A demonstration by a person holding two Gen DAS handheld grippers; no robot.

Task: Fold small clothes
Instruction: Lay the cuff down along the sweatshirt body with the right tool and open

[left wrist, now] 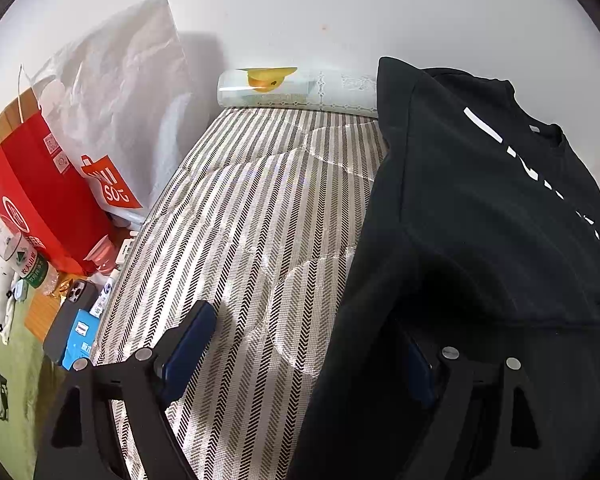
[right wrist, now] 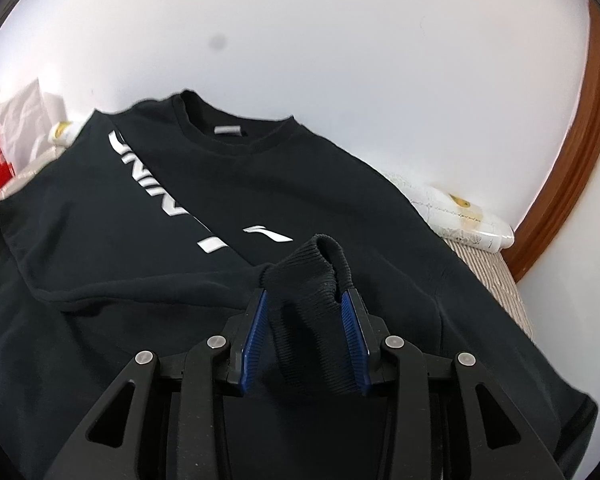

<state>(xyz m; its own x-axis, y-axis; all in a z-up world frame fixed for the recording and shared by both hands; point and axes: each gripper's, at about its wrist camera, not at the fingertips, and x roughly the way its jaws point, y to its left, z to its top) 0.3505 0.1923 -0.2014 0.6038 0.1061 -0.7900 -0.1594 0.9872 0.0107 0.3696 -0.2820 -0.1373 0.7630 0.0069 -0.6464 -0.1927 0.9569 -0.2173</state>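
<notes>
The black sweatshirt (right wrist: pixel 140 216) lies flat on the striped bed (left wrist: pixel 252 208), up by the wall; the right gripper (right wrist: pixel 304 300) pinches its ribbed cuff (right wrist: pixel 308 276); the left gripper (left wrist: pixel 304 344) is spread wide over the sweatshirt's edge.

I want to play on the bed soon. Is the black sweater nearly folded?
Not nearly. One sleeve of the black sweater already lies across its front, hiding some white letters. The right gripper has that sleeve's cuff between its pads. The left gripper is open and empty. The other side and the bottom still look unfolded.
</notes>
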